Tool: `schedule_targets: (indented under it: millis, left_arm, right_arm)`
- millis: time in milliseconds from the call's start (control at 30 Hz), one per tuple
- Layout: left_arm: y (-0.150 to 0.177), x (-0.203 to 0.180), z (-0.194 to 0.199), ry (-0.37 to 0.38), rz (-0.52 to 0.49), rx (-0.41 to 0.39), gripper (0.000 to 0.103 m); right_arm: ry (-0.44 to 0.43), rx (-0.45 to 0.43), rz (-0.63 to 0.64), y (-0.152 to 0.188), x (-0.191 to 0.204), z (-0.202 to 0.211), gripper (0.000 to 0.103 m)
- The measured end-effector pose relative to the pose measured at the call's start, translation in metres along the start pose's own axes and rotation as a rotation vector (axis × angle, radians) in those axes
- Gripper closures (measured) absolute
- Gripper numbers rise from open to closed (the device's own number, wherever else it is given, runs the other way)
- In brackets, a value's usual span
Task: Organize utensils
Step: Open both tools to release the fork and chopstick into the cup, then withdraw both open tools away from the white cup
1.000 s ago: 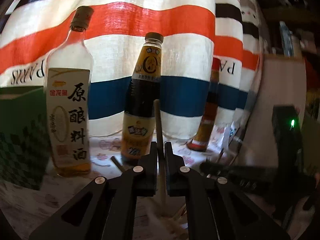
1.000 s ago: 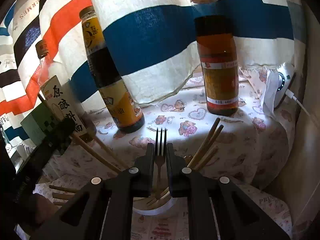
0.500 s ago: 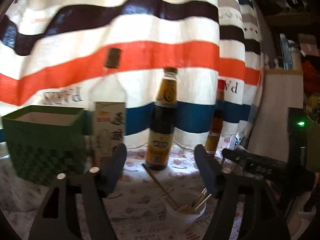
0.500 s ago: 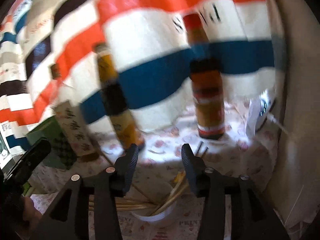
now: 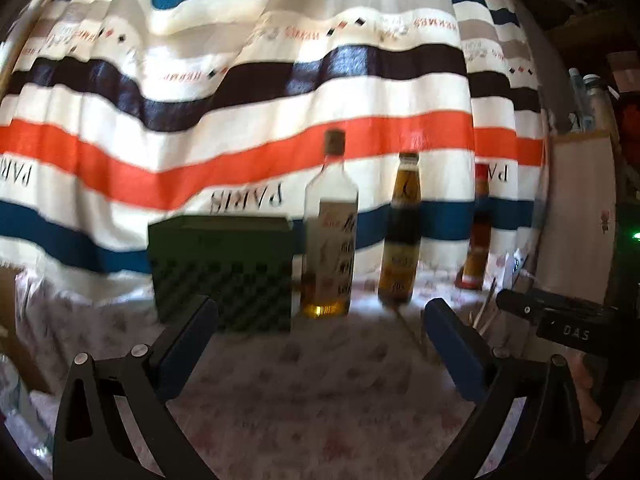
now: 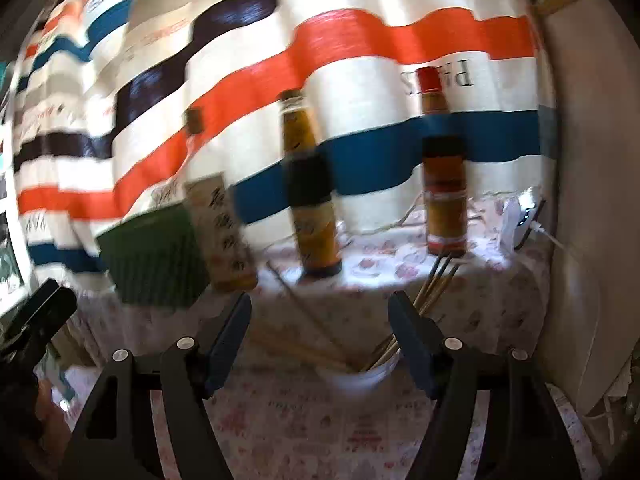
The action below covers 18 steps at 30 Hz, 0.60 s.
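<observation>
A white cup (image 6: 362, 376) stands on the patterned tablecloth and holds several wooden chopsticks (image 6: 434, 282) that lean out to both sides. My right gripper (image 6: 320, 320) is open and empty, just above and behind the cup. My left gripper (image 5: 320, 326) is open wide and empty, over bare tablecloth in front of the bottles. In the left wrist view the tips of the utensils (image 5: 486, 308) show at the right, partly hidden behind the right gripper's body (image 5: 560, 320).
A green checked box (image 5: 222, 272), a pale cooking-wine bottle (image 5: 330, 232), a dark sauce bottle (image 5: 402, 232) and a red-capped bottle (image 6: 444, 168) stand in a row before a striped cloth backdrop. A white charger (image 6: 520, 222) with a cable sits at the right by a wall.
Both grippers let go, the left of a chopstick and the right of a fork, and opened wide. Both have pulled back and up from the cup, so the bottles look farther away.
</observation>
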<state>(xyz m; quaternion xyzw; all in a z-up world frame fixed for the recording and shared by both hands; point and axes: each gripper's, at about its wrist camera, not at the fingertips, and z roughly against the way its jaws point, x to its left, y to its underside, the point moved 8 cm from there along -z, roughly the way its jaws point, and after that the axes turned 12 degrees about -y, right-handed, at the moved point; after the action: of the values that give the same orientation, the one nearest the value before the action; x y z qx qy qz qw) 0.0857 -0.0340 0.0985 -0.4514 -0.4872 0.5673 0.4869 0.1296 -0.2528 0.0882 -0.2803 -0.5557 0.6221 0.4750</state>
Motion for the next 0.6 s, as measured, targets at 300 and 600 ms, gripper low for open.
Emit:
schedule_targets:
  millis: [300,600]
  left_arm:
    - [0.06,0.027,0.008,-0.046,-0.01,0.007,0.001]
    - [0.092,0.015,-0.005,-0.03,-0.091,0.024,0.001]
  right_arm:
    - [0.057,-0.059,0.096,0.048,0.029,0.009,0.017]
    - [0.19,-0.062,0.051,0.081,0.003,-0.008,0.017]
